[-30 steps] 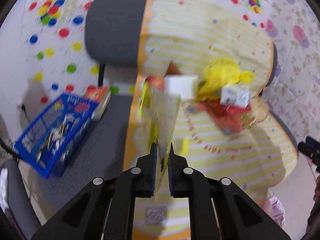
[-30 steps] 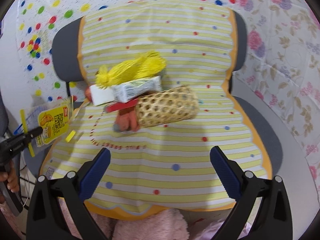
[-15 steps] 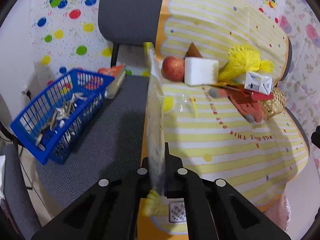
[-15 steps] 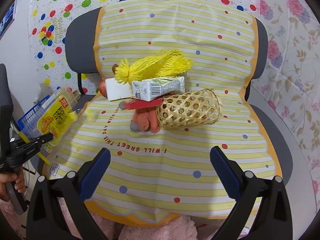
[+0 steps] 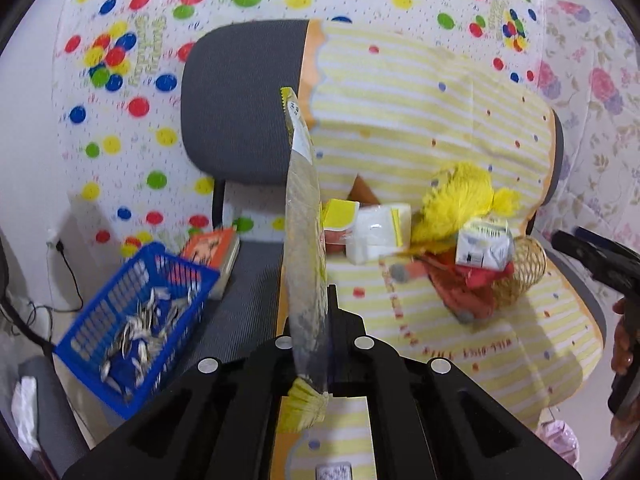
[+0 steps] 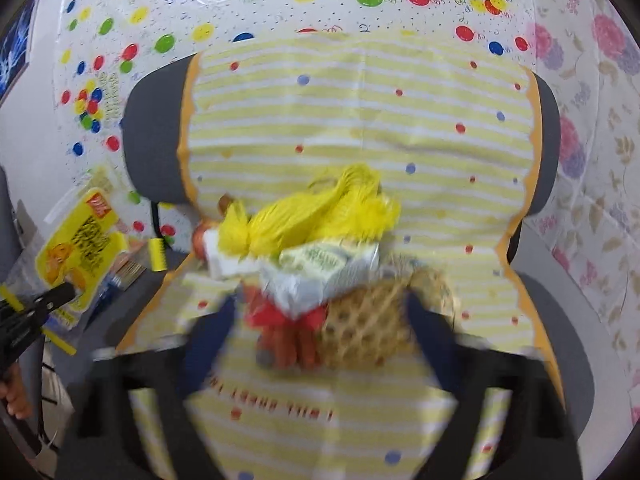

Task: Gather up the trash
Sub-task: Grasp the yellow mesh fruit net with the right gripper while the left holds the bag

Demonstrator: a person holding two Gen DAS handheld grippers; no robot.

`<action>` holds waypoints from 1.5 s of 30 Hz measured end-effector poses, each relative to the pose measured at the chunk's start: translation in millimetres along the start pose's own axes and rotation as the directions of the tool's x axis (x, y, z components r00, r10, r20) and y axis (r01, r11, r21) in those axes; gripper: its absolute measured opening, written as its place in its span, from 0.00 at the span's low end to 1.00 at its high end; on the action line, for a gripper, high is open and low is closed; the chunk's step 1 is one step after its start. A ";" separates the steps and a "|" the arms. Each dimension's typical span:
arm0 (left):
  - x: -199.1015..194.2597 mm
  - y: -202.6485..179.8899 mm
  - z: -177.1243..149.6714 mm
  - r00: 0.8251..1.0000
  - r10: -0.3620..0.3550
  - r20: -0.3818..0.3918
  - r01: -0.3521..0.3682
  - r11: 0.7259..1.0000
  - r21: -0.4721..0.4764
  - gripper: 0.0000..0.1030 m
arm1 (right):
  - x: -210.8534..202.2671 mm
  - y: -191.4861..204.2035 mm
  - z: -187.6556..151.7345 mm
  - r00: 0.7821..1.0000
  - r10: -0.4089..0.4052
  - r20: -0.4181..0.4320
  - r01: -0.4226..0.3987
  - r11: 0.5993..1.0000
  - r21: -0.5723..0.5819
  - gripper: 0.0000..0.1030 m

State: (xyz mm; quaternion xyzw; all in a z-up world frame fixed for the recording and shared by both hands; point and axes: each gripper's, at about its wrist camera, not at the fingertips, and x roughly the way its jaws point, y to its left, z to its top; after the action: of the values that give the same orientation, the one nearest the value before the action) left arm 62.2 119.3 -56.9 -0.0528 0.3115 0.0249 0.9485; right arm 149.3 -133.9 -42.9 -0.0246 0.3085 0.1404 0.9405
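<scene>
My left gripper (image 5: 316, 304) is shut on a yellow snack wrapper (image 5: 304, 240), which stands edge-on above the chair seat. The right wrist view shows that wrapper (image 6: 80, 248) at far left, held in the air by the left gripper (image 6: 60, 294). My right gripper (image 6: 320, 320) is blurred and its jaws are closing. Between them lie a white drink carton (image 6: 320, 272), a woven bamboo basket (image 6: 380, 320) and a red-orange toy (image 6: 288, 340). The left pad stands clear of the pile. A yellow mesh net (image 6: 312, 216) rests behind the carton.
The pile sits on a yellow striped cloth (image 6: 360, 120) draped over a grey chair (image 5: 240, 112). A blue basket (image 5: 92, 344) with silvery wrappers and an orange box (image 5: 212, 252) stand on the seat's left side. A white block (image 5: 380, 236) lies beside the net.
The left gripper has risen with the wrapper held edge-on. The right gripper has moved in close to the pile and its jaws have narrowed from wide open.
</scene>
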 end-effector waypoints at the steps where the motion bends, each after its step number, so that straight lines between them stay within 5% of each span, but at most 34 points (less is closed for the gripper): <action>1: 2.8 -1.1 5.3 1.000 -0.001 0.003 0.001 1.000 0.001 0.01 | 6.1 -3.4 7.4 1.000 0.017 -0.004 -0.017 1.000 0.006 0.52; 2: 6.0 -2.2 9.9 1.000 -0.003 0.006 0.003 1.000 0.001 0.01 | 12.5 -8.6 14.8 0.999 0.033 -0.005 -0.033 0.999 0.026 0.52; 5: 17.0 -5.3 20.1 1.000 -0.004 0.011 0.004 1.000 0.010 0.01 | 28.9 -23.9 35.0 0.998 0.057 0.012 -0.058 0.993 0.101 0.94; 17: 62.1 -8.2 41.2 1.000 -0.001 -0.006 0.001 1.000 0.015 0.01 | 131.7 -50.7 78.0 0.986 0.081 -0.144 -0.041 0.965 0.260 0.95; 19: 69.6 -7.1 39.7 1.000 0.003 -0.022 -0.002 1.000 0.016 0.01 | 142.3 -46.6 79.1 0.980 0.118 -0.157 -0.072 0.959 0.273 0.86; 21: 74.6 -5.2 38.4 0.999 0.006 -0.032 -0.005 1.000 0.012 0.01 | 148.6 -43.0 80.8 0.979 0.115 -0.171 -0.066 0.960 0.271 0.61; 26: 76.9 0.3 39.0 0.999 0.018 -0.035 -0.018 1.000 0.005 0.01 | 145.9 -30.4 91.5 0.982 0.115 -0.152 -0.072 0.961 0.266 0.23; 30: 66.6 3.2 42.6 0.999 0.030 -0.018 -0.030 1.000 0.005 0.01 | 114.0 -19.1 107.7 0.992 0.126 -0.031 -0.116 0.968 0.221 0.19; 36: 35.9 6.7 49.3 0.999 0.034 0.034 -0.034 0.999 0.001 0.01 | 34.7 0.2 132.5 0.977 0.133 0.168 -0.152 0.983 0.105 0.19; 45: -9.9 -11.0 27.7 0.999 -0.007 0.040 0.005 0.999 0.036 0.01 | -39.2 33.5 93.7 0.978 0.076 0.193 -0.062 0.995 -0.079 0.19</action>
State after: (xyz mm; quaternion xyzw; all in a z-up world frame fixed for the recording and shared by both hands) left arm 71.4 111.5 -27.9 -0.0360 0.2925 0.0175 0.9554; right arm 163.4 -99.1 57.2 -0.0342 0.2097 0.1858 0.9593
